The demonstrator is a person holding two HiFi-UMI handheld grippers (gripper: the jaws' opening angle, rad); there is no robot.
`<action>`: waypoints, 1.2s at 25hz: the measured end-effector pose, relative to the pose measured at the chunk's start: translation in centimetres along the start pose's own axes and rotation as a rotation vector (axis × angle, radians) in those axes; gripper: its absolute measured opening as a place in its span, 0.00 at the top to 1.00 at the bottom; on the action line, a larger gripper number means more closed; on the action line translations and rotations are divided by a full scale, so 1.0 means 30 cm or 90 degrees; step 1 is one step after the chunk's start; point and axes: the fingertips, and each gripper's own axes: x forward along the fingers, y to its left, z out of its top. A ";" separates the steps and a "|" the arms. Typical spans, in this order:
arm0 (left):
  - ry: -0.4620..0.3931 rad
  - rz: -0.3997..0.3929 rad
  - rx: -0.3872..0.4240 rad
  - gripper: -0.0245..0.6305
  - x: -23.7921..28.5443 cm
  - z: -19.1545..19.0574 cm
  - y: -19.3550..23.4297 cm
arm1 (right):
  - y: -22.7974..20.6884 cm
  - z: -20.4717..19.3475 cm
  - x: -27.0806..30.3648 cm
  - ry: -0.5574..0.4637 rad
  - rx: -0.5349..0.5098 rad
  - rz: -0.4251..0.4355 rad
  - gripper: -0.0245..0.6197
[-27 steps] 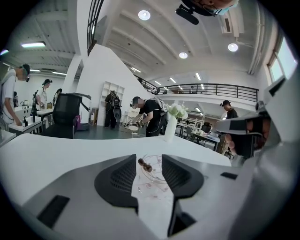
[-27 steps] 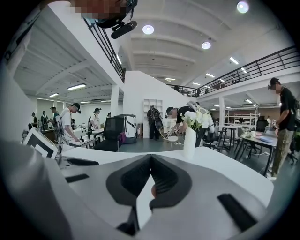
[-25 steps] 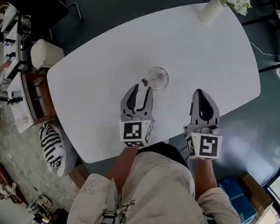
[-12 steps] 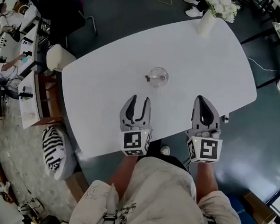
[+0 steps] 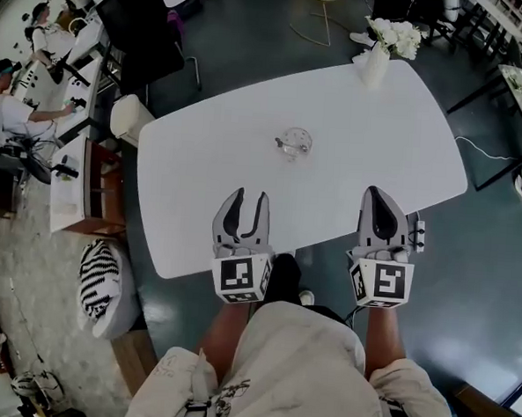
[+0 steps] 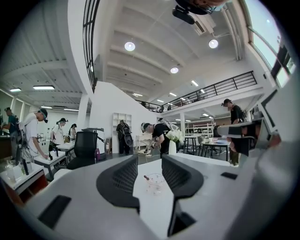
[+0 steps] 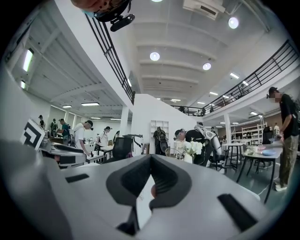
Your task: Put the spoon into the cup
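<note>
A clear glass cup (image 5: 294, 144) stands near the middle of the white table (image 5: 380, 131), with the spoon (image 5: 282, 145) resting in it and its handle sticking out to the left. My left gripper (image 5: 250, 196) is open and empty over the table's near edge, well short of the cup. Through its jaws in the left gripper view, the cup (image 6: 154, 180) and spoon handle (image 6: 146, 177) show far ahead. My right gripper (image 5: 374, 192) is shut at the near right edge. In the right gripper view, its jaws (image 7: 150, 158) meet at the tips.
A white vase of white flowers (image 5: 377, 53) stands at the table's far end. A power strip (image 5: 415, 234) lies beside the right gripper. A pale stool (image 5: 130, 116), a desk and a striped cushion (image 5: 98, 275) sit to the left. People work at desks on the far left.
Both grippers have drawn back from the cup towards the table's near edge, and the view has widened. The left stays open and the right shut. The cup and spoon have not moved.
</note>
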 end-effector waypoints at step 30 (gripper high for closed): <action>-0.154 0.022 0.054 0.89 -0.398 0.317 -0.100 | -0.031 0.230 -0.367 -0.116 -0.019 -0.028 0.98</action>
